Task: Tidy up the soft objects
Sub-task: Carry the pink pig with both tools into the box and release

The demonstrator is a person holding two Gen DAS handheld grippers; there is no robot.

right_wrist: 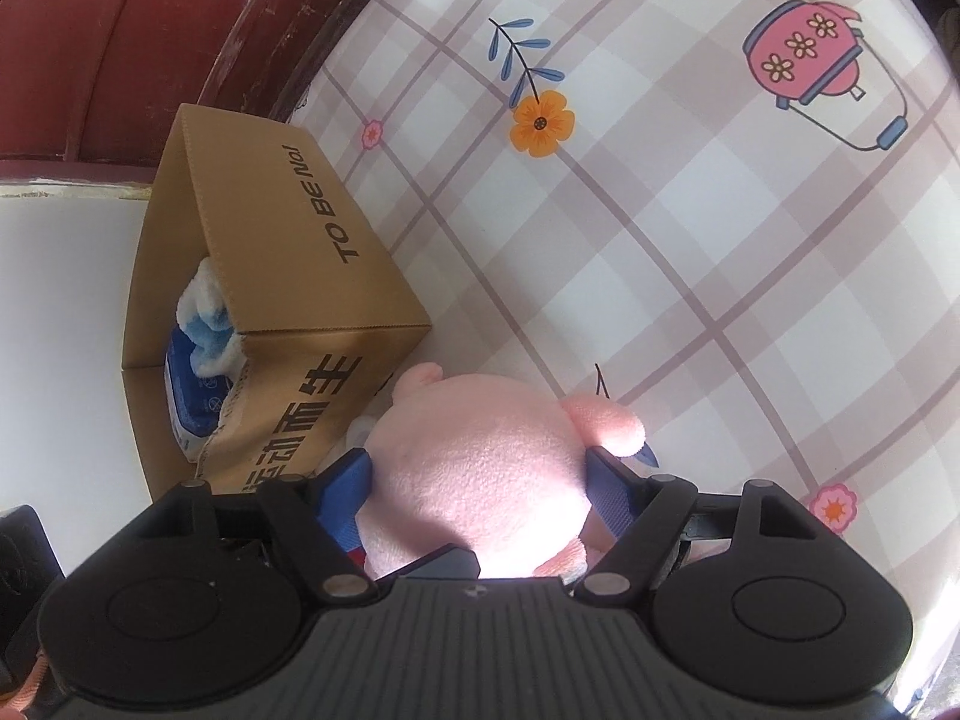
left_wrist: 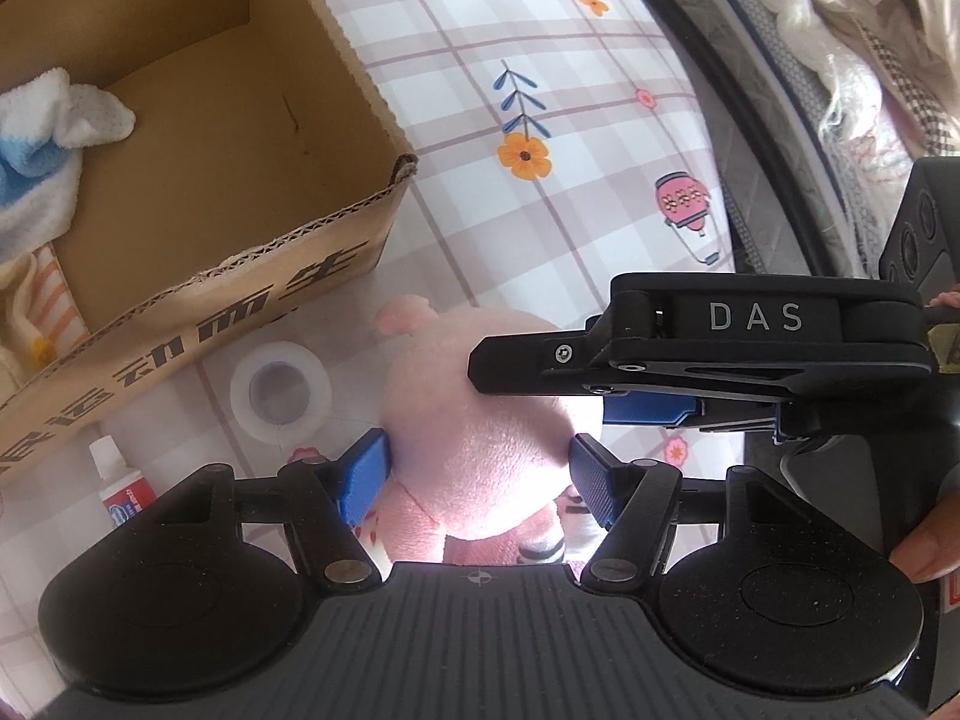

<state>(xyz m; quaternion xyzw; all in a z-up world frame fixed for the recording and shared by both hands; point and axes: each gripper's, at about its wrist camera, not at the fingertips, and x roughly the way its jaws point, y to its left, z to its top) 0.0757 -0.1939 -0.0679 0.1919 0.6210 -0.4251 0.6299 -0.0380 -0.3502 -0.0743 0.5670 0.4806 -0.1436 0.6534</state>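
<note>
Mid-task, both the left gripper and right gripper have jaws pressed around the pink plush pig beside the cardboard box; next, seemingly, lifting it inside.

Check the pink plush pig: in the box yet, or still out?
Out. The pink plush pig sits on the checked cloth beside the cardboard box, between the right gripper pads.

Checked tablecloth: box, tape, tube.
</note>
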